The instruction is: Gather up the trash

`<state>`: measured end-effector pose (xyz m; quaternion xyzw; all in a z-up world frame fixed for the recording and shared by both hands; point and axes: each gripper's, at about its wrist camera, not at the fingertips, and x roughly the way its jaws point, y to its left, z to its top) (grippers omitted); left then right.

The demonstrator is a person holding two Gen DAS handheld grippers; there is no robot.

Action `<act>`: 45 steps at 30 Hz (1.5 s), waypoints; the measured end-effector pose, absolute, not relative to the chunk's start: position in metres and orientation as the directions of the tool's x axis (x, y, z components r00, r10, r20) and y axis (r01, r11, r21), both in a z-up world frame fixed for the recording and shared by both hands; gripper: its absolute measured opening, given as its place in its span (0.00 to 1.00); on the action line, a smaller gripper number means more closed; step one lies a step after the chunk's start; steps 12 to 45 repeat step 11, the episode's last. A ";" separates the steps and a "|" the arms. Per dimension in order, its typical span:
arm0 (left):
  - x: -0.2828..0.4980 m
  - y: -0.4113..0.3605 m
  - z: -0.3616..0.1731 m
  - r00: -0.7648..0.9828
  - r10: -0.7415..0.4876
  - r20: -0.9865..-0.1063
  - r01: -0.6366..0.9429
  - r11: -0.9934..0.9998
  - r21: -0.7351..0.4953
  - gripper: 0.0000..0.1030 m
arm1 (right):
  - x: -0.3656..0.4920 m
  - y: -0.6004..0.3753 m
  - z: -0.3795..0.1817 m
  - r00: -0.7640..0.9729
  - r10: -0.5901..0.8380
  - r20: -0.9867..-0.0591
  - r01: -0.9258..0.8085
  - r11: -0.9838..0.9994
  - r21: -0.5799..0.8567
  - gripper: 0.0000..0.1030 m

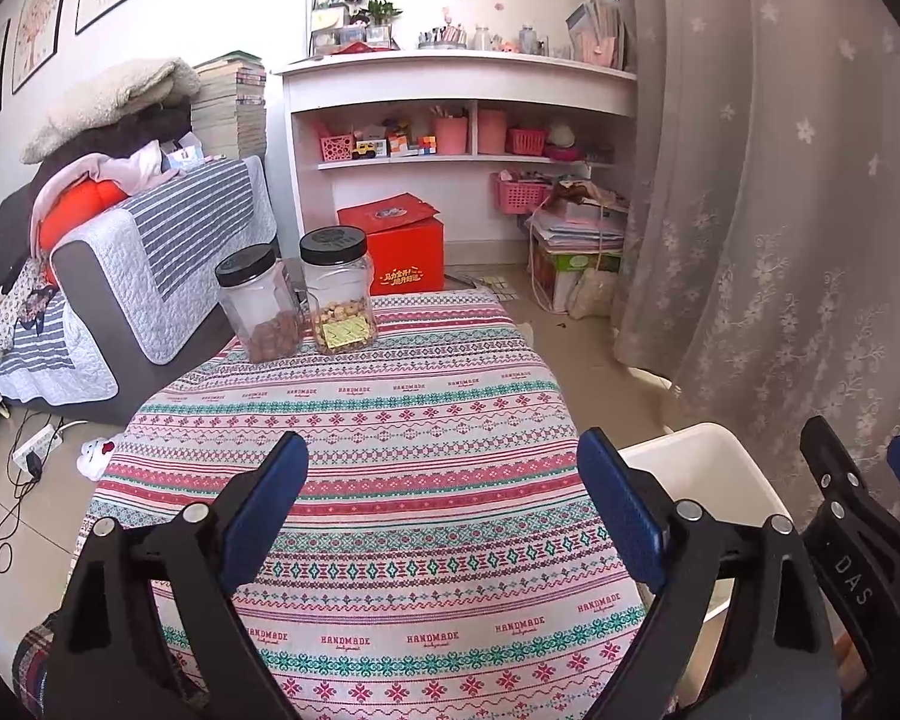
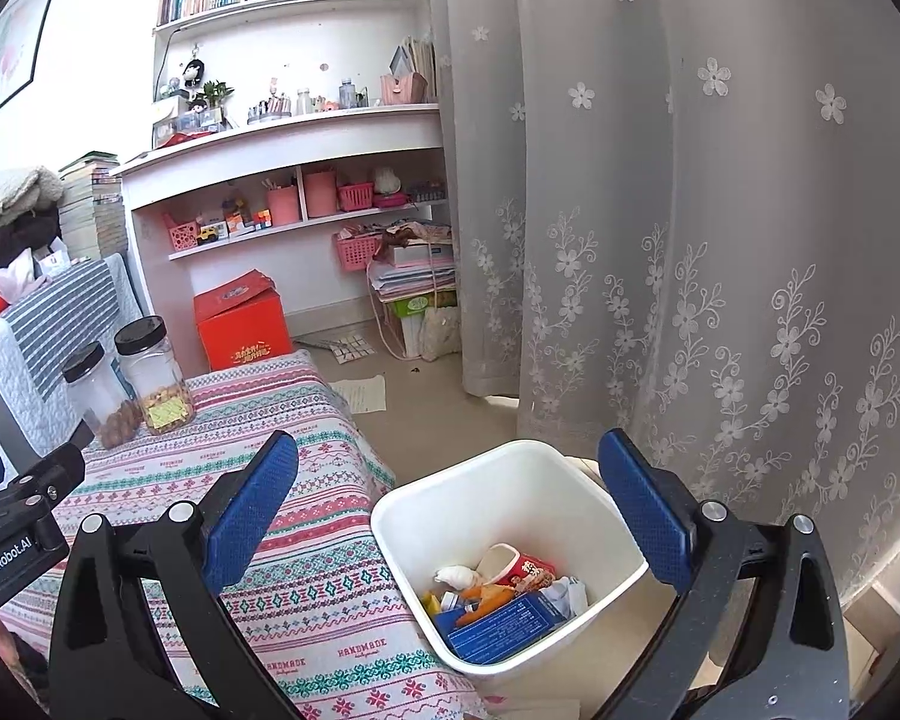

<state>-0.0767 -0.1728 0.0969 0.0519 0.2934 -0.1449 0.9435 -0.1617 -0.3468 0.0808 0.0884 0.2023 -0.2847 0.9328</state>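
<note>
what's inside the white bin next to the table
The white bin holds a blue box, a red-and-white cup, crumpled paper and orange scraps. Whatever lies beneath them is covered.

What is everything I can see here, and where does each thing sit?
Table cloth: one, striped pink, green and white, covering the table.
Jars: two, clear with black lids, snacks inside, at the table's far end.
Bin: one, white, on the floor beside the table by the curtain.
Trash: several pieces, a blue box and a red-and-white cup among them, in the bin.
Red box: one, on the floor beyond the table.
Curtain: grey, flowered, right side.
Left gripper: black with blue pads, open, empty, above the cloth.
Right gripper: same colours, open, empty, above the bin.
</note>
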 end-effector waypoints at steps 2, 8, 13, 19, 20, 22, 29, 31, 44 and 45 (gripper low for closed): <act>-0.077 -0.174 0.097 0.782 -0.254 -0.568 0.317 0.948 0.012 0.84 | -0.161 -0.347 0.081 0.756 -0.495 -0.429 0.567 0.823 0.049 0.93; -0.078 -0.176 0.100 0.782 -0.255 -0.569 0.318 0.948 0.011 0.90 | -0.161 -0.347 0.080 0.754 -0.495 -0.432 0.567 0.822 0.050 0.93; -0.079 -0.176 0.100 0.785 -0.256 -0.564 0.317 0.948 0.011 0.93 | -0.160 -0.347 0.079 0.753 -0.494 -0.435 0.568 0.822 0.050 0.93; -0.079 -0.176 0.100 0.785 -0.256 -0.564 0.317 0.948 0.011 0.93 | -0.160 -0.347 0.079 0.753 -0.494 -0.435 0.568 0.822 0.050 0.93; -0.079 -0.176 0.100 0.785 -0.256 -0.564 0.317 0.948 0.011 0.93 | -0.160 -0.347 0.079 0.753 -0.494 -0.435 0.568 0.822 0.050 0.93; -0.079 -0.176 0.100 0.785 -0.256 -0.564 0.317 0.948 0.011 0.93 | -0.160 -0.347 0.079 0.753 -0.494 -0.435 0.568 0.822 0.050 0.93; -0.079 -0.176 0.100 0.785 -0.256 -0.564 0.317 0.948 0.011 0.93 | -0.160 -0.347 0.079 0.753 -0.494 -0.435 0.568 0.822 0.050 0.93; -0.079 -0.176 0.100 0.785 -0.256 -0.564 0.317 0.948 0.011 0.93 | -0.160 -0.347 0.079 0.753 -0.494 -0.435 0.568 0.822 0.050 0.93; -0.079 -0.176 0.100 0.785 -0.256 -0.564 0.317 0.948 0.011 0.93 | -0.160 -0.347 0.079 0.753 -0.494 -0.435 0.568 0.822 0.050 0.93; -0.079 -0.176 0.100 0.785 -0.256 -0.564 0.317 0.948 0.011 0.93 | -0.160 -0.347 0.079 0.753 -0.494 -0.435 0.568 0.822 0.050 0.93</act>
